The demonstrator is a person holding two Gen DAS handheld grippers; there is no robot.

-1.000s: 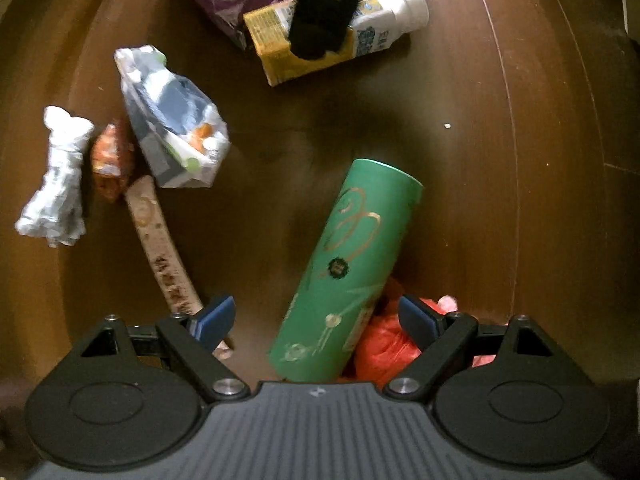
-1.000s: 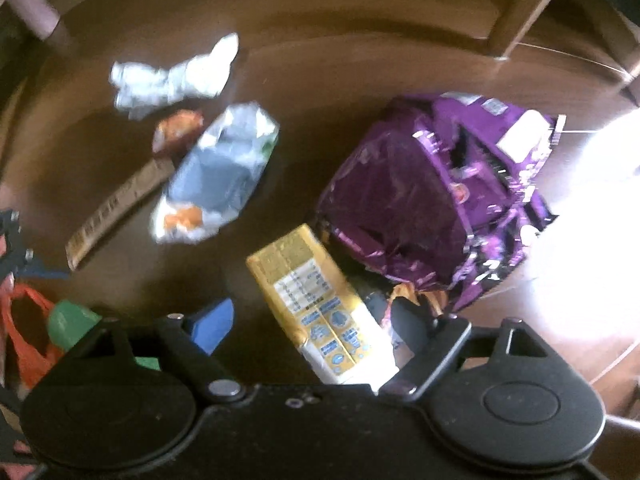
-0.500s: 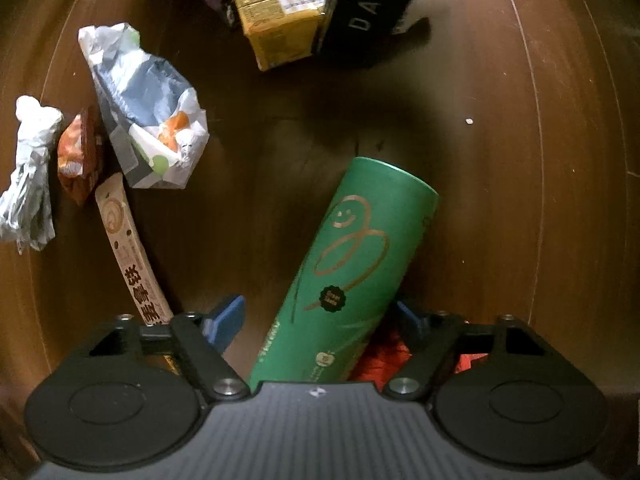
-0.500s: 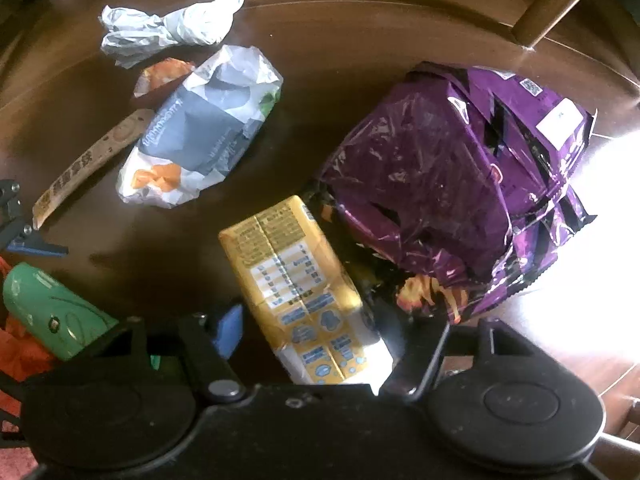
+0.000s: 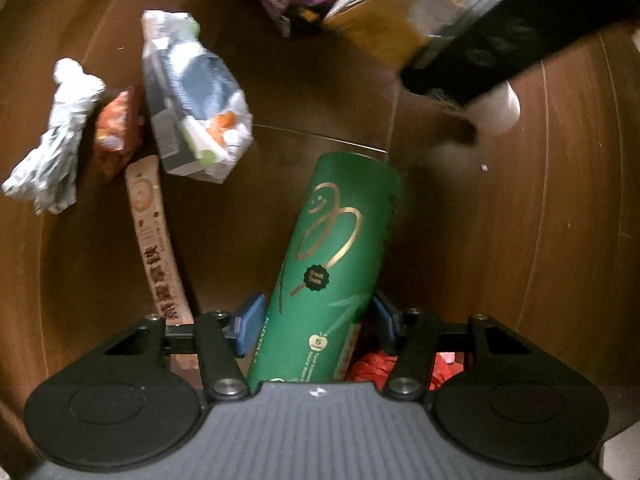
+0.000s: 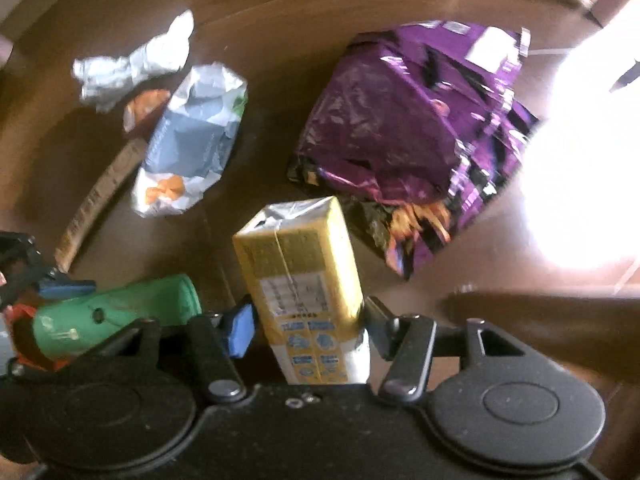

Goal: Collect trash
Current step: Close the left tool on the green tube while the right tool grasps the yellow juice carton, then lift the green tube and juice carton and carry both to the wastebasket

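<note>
Left gripper (image 5: 316,322) jaws just closing, pads touching the green tube (image 5: 336,264) lying on the brown surface (image 5: 500,240), right gripper (image 6: 306,326) jaws closing onto the yellow carton (image 6: 300,276), purple bag (image 6: 416,128) far right, crumpled wrappers (image 5: 192,96) far left
</note>
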